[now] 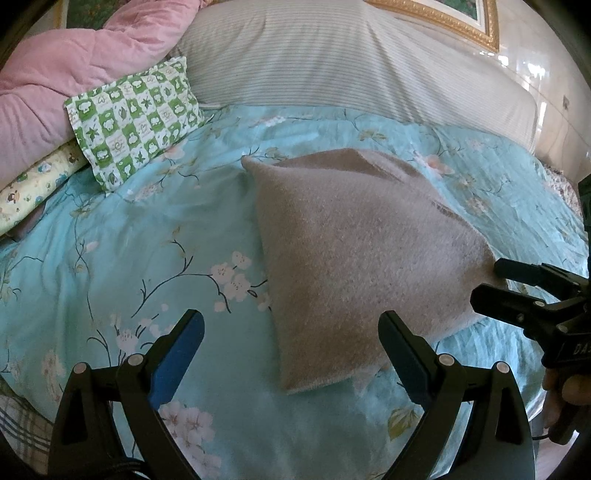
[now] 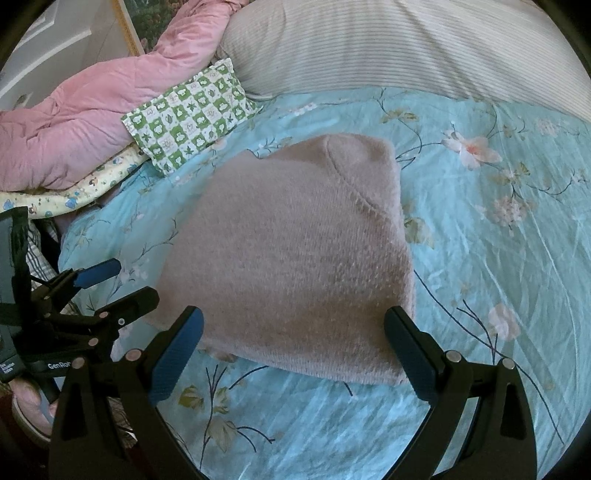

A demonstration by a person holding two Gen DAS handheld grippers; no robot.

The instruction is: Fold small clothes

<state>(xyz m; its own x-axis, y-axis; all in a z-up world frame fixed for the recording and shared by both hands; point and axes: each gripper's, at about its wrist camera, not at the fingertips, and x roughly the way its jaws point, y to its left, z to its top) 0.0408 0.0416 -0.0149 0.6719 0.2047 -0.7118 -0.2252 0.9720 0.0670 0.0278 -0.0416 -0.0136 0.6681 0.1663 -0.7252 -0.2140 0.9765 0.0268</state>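
A small fuzzy pinkish-beige knitted garment (image 1: pixel 354 254) (image 2: pixel 295 258) lies folded into a compact block on the turquoise floral bedspread (image 1: pixel 129 258) (image 2: pixel 498 295). My left gripper (image 1: pixel 291 332) hovers open just in front of its near edge, with nothing between the blue pads (image 1: pixel 181 354). My right gripper (image 2: pixel 293 328) is open too, its fingers spread either side of the garment's near edge. Each gripper shows in the other's view: the right one (image 1: pixel 491 280) at the garment's right corner, the left one (image 2: pixel 129 280) at its left side.
A green-and-white checked pillow (image 1: pixel 136 118) (image 2: pixel 192 114) and a pink quilt (image 1: pixel 55 81) (image 2: pixel 74 122) lie at the far left. A large striped pillow (image 1: pixel 351 59) (image 2: pixel 406 44) spans the head of the bed. A gold picture frame (image 1: pixel 443 22) hangs behind. A hand (image 1: pixel 569 398) holds the right gripper.
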